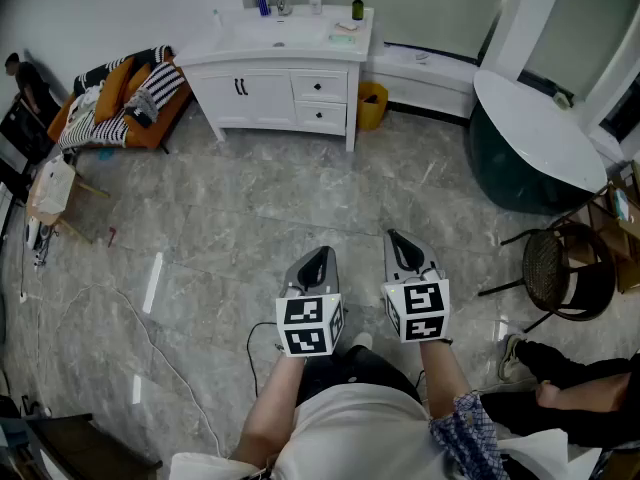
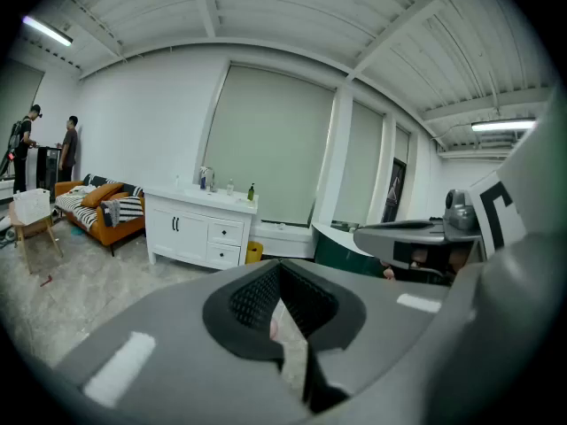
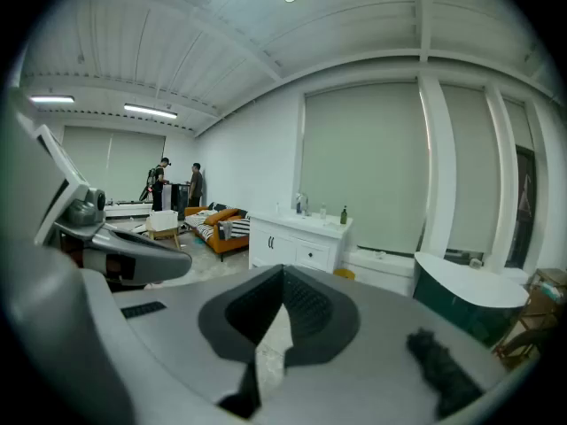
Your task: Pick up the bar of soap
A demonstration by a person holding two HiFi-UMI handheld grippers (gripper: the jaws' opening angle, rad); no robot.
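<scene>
I hold my left gripper (image 1: 319, 253) and right gripper (image 1: 397, 235) side by side, low in front of me. Both point ahead over the grey marble floor (image 1: 230, 228), and each narrows to a closed tip. Well ahead stands a white vanity (image 1: 285, 88) with a sink and a dark bottle (image 1: 357, 6) on its top. A yellow bin (image 1: 371, 105) sits just beside its right end. An orange sofa (image 1: 115, 108) with striped cushions is off to the left. A dark green bathtub (image 1: 525, 168) and a black wire chair (image 1: 560, 268) are to the right.
</scene>
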